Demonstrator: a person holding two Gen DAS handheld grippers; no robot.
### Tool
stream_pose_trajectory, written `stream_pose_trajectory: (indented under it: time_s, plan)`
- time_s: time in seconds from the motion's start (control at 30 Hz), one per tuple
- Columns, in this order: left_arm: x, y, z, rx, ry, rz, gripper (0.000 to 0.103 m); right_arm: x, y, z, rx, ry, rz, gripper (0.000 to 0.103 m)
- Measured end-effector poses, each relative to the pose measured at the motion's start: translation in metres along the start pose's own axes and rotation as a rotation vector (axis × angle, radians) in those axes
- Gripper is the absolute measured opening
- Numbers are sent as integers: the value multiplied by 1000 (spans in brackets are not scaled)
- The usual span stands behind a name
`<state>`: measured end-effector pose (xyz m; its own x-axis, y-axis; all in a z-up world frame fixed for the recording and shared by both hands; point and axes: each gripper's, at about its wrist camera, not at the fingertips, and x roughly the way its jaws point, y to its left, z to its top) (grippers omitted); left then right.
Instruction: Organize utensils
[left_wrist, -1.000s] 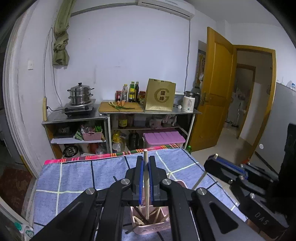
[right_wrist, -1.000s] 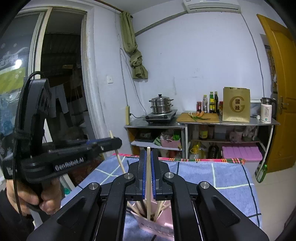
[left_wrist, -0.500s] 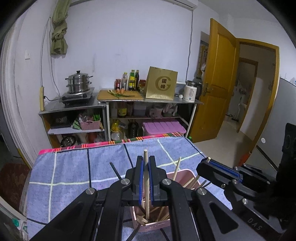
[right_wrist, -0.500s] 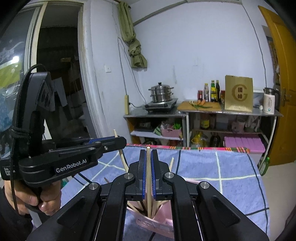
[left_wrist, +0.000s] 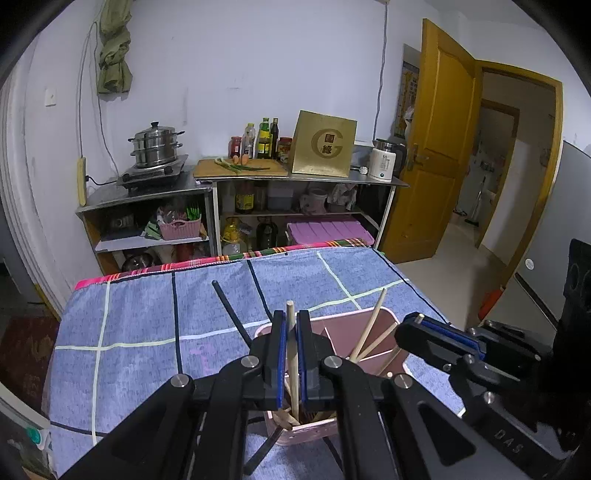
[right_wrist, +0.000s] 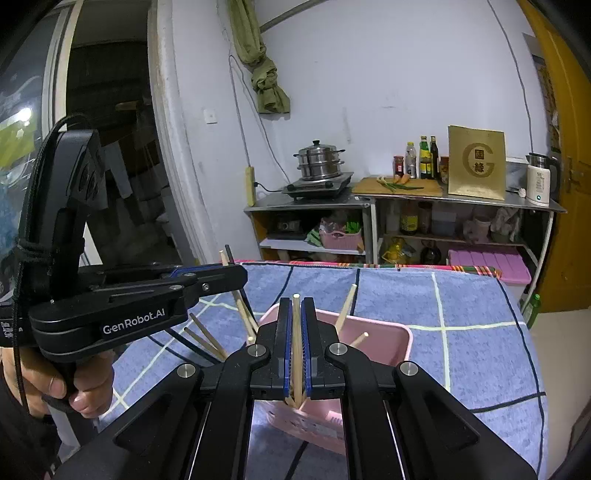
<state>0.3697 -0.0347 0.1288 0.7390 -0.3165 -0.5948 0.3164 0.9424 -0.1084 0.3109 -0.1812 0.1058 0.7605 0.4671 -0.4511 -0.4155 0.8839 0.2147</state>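
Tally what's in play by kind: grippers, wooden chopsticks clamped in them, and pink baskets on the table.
Grippers: 2, the left gripper and the right gripper
Clamped chopsticks: 2, the left chopstick and the right chopstick
Baskets: 1, the pink basket
Total: 5
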Motion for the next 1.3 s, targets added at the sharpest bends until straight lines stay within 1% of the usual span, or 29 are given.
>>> stream_pose_trajectory:
  time_s: [0.13,0.27,0.37,0.53,0.63,0.73,0.8,0.87,0.97,1.3]
  plan:
    - [-6,-1,-3,1,-5,-9,6,-6,1,-1,-2,3,-4,5]
    - [-16,-2,-5,5,-13,-8,13,-14,3,-1,-9,-4,-12,8]
    - [-26,-3,-7,0,-24,-8,13,-23,3,-4,-2,-12,-16,8]
    - [-57,-6,-18,1,-67,-7,13,-40,2,-10,3,-20,-18,9]
    - [-72,-9,-26,-4,-82,-5,13,-53,3,-19,8,-24,-17,12]
    - [-90,-13,-41,-7,-97,0,13,-65,8,-27,9,-25,-19,15]
    - [-99,-15,-51,-8,-103,2,14,-73,11,-33,6,-26,-24,23]
    - [-109,-18,-65,-9,-110,10,16,-83,16,-39,1,-33,-29,25]
    - [-122,-22,-84,-16,-121,12,19,-97,24,-52,-13,-39,-33,25]
    - [-149,-40,-157,-43,-130,24,21,-131,49,-99,-54,-44,-69,26]
